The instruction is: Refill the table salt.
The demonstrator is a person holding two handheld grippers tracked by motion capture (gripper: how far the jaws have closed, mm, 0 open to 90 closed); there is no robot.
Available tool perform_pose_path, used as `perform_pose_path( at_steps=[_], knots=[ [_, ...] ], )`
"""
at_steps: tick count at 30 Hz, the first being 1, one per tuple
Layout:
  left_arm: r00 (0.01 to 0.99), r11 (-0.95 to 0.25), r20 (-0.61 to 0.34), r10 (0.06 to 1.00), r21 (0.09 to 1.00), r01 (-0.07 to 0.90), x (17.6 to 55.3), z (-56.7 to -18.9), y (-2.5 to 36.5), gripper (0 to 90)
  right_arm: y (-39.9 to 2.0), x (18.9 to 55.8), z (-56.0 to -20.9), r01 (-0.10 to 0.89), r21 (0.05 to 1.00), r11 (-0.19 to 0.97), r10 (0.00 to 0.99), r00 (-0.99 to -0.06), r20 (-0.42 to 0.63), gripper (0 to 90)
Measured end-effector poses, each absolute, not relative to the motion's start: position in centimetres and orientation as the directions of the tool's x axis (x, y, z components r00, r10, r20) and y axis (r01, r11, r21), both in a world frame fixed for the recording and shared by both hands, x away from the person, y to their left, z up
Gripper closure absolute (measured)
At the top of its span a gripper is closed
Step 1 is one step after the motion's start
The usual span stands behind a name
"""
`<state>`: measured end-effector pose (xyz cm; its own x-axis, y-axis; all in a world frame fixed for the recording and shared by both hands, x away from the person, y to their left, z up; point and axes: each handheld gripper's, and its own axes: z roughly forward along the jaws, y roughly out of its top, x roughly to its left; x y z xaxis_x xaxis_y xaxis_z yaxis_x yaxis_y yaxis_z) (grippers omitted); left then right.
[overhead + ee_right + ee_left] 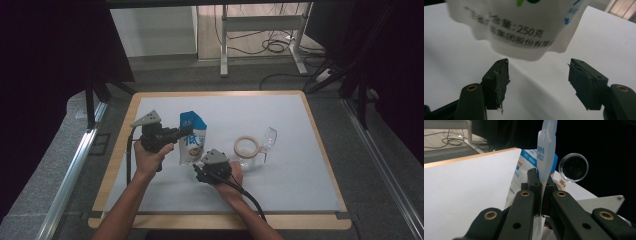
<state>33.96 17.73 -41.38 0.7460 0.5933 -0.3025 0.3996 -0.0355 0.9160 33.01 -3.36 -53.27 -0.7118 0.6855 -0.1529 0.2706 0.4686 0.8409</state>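
Note:
A blue and white pouch (192,142) with printed text hangs upright near the middle of the grey mat (300,175). My left gripper (186,132) is shut on the pouch's side edge, and in the left gripper view the jaws (541,182) pinch the thin film of the pouch (546,152). My right gripper (197,170) sits just in front of the pouch's lower end. In the right gripper view its jaws (539,75) stand open, with the pouch's white bottom (524,32) above and just beyond them, untouched, casting a shadow on the mat.
A roll of tape (246,146) lies right of the pouch, with a clear plastic cup (267,140) on its side beside it; the cup's mouth (573,167) faces the left gripper. A wooden rim (320,145) borders the mat. Cables and a desk frame lie beyond the table.

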Motion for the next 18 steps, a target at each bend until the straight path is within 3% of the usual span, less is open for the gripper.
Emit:
perform_pose_path(
  at_steps=[7, 13, 18],
  knots=[
    [0.755, -0.042, -0.307, 0.580, 0.914, 0.404, 33.8, -41.2, 17.1, 90.0, -3.0, 33.5, -53.2, 0.223, 0.856, 0.466, 0.672, -0.719, -0.179, 31.6],
    [0.748, -0.047, -0.318, 0.583, 0.906, 0.421, 34.3, -41.5, 16.5, 90.0, -2.8, 33.4, -53.4, 0.181, 0.847, 0.499, 0.635, -0.741, -0.216, 39.9],
    [0.748, -0.055, -0.325, 0.578, 0.899, 0.433, 34.8, -41.6, 16.0, 90.0, -2.9, 33.2, -53.5, 0.174, 0.848, 0.501, 0.620, -0.756, -0.211, 41.3]
  ],
)
